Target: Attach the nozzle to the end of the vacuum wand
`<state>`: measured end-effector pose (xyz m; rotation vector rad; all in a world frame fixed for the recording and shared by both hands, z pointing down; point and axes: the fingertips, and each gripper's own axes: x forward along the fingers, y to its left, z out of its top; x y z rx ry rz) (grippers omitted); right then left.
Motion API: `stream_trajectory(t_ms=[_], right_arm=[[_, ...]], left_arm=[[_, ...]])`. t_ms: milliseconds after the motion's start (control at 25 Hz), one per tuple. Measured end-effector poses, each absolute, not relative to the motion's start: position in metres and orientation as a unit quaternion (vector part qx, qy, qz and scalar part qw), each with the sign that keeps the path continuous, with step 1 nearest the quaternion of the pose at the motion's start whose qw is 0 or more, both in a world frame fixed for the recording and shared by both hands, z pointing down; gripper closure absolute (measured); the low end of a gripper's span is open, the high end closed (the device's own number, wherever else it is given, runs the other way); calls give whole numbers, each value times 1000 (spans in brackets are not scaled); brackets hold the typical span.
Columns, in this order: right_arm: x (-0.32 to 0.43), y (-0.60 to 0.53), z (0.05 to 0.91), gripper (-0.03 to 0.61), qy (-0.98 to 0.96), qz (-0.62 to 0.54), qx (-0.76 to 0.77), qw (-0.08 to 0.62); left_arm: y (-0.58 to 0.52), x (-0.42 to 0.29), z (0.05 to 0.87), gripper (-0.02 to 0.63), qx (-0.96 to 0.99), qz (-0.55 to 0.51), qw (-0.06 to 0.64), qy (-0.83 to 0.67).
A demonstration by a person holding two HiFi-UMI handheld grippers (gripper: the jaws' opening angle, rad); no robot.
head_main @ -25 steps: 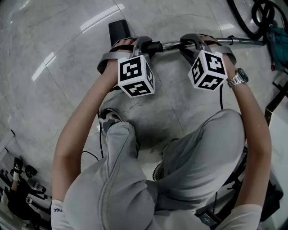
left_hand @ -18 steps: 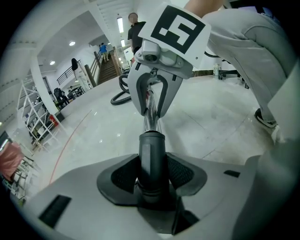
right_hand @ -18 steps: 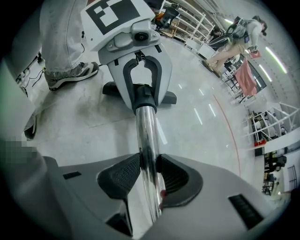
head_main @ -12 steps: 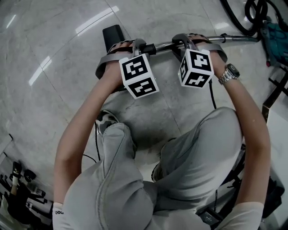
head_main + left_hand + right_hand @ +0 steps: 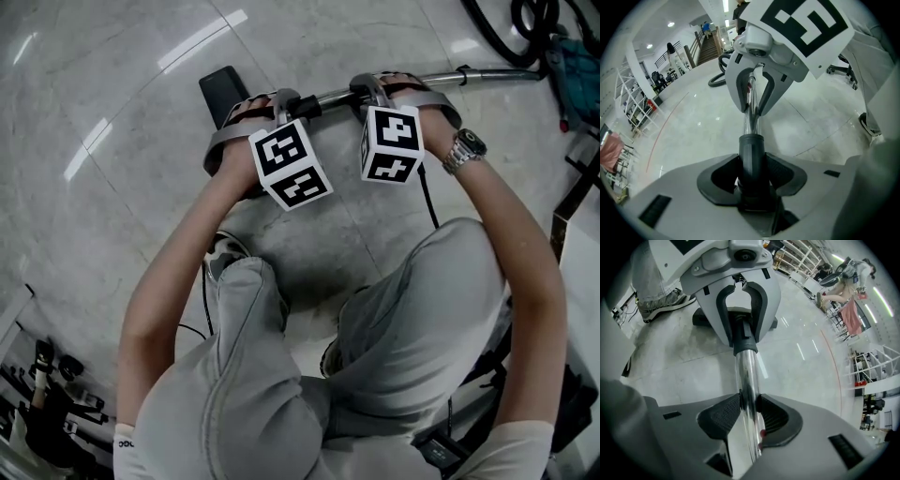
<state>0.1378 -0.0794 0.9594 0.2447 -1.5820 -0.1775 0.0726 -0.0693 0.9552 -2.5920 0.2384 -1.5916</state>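
head view: the two marker cubes (image 5: 291, 164) sit closer together than a second ago, and the right gripper (image 5: 749, 416) has dropped a little toward the floor (image 5: 122, 187). the left gripper (image 5: 752, 180) is clamped on the black nozzle neck (image 5: 752, 152), and the flat nozzle head (image 5: 223, 89) lies just past it on the far side. the right gripper is clamped on the chrome vacuum wand (image 5: 746, 376), which runs straight ahead of its jaws into that black neck. no bare gap shows at the joint in either gripper view. looks like the push-together is at or near its end. whether the catch has locked i can't tell. next probably one firm squeeze along the tube line, keeping both grippers aligned.
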Motion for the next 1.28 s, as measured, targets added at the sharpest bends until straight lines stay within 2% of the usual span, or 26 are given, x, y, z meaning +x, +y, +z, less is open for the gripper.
stream_trajectory(t_ms=[520, 720, 800, 880, 1040, 1080, 1120, 1160, 1200, 1280], right_arm=[[132, -74, 970, 439, -716, -71, 91, 689], [132, -69, 970, 433, -748, 5, 106, 656], [137, -67, 965, 378, -757, 41, 110, 643], [146, -65, 959, 354, -765, 83, 119, 628], [166, -90, 931, 355, -791, 128, 206, 561], [173, -102, 918, 358, -800, 129, 244, 533], [179, -113, 902, 427, -808, 134, 287, 496], [186, -123, 885, 559, -818, 141, 330, 449], [192, -132, 867, 575, -828, 150, 366, 398], [201, -140, 833, 575, -845, 164, 407, 306]], left_arm=[[-64, 82, 961, 426, -868, -492, 52, 36], [-58, 86, 957, 422, -884, -462, 56, 46], [-55, 81, 955, 378, -889, -454, 49, 41], [-55, 76, 948, 357, -896, -441, 39, 47], [-72, 63, 917, 359, -918, -378, 3, 122], [-75, 56, 907, 366, -921, -362, -7, 146], [-79, 47, 896, 438, -922, -347, -14, 174], [-84, 37, 885, 548, -921, -330, -21, 204], [-90, 27, 873, 600, -921, -312, -27, 232], [-107, 9, 844, 603, -920, -274, -38, 278]])
